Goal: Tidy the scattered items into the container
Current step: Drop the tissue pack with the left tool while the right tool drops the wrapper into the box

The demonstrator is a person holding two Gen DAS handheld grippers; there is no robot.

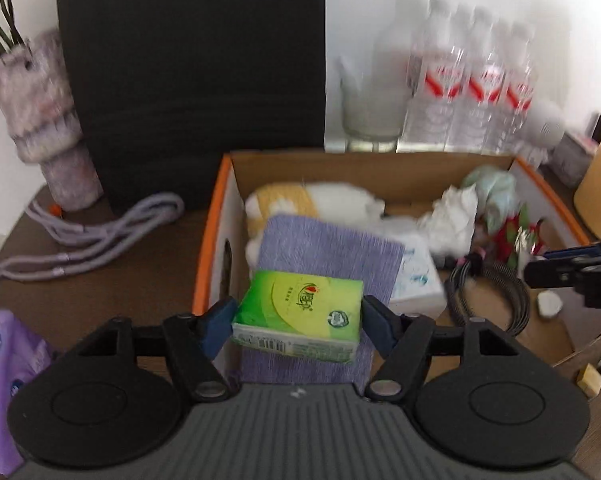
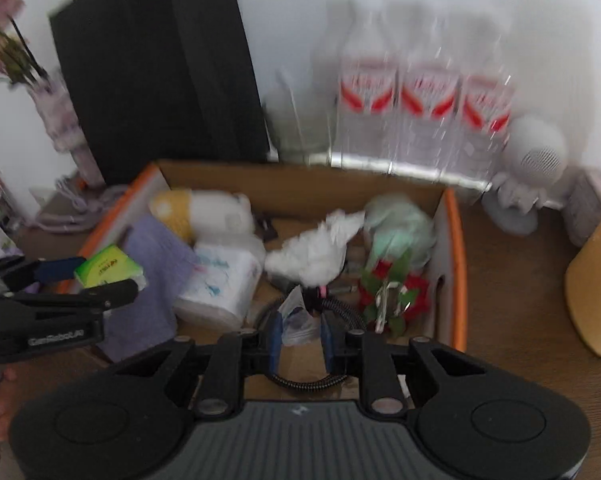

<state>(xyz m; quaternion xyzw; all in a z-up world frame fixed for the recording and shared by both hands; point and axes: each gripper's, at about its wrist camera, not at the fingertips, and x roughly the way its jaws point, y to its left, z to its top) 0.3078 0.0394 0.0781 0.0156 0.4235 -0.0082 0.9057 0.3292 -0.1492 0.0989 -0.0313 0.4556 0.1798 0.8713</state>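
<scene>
My left gripper (image 1: 298,320) is shut on a green tissue pack (image 1: 300,316) and holds it over the near left part of the cardboard box (image 1: 212,240), above a purple cloth (image 1: 328,256). It also shows in the right wrist view (image 2: 108,270). My right gripper (image 2: 300,326) is shut on a small crumpled clear wrapper (image 2: 296,320) above the box's (image 2: 454,248) near side. Inside the box lie a white and yellow plush (image 2: 204,210), a white tissue pack (image 2: 220,280), crumpled white paper (image 2: 316,256), a mint cloth (image 2: 400,228), red flowers (image 2: 396,296) and a black coiled cable (image 1: 492,292).
Water bottles (image 2: 424,112) and a glass jar (image 1: 370,112) stand behind the box. A black bag (image 1: 188,72) and a vase (image 1: 48,120) stand at the back left, with a lilac cord (image 1: 100,236) and a purple pack (image 1: 4,360) on the table. A white speaker (image 2: 536,156) and a tan object (image 2: 596,280) stand right.
</scene>
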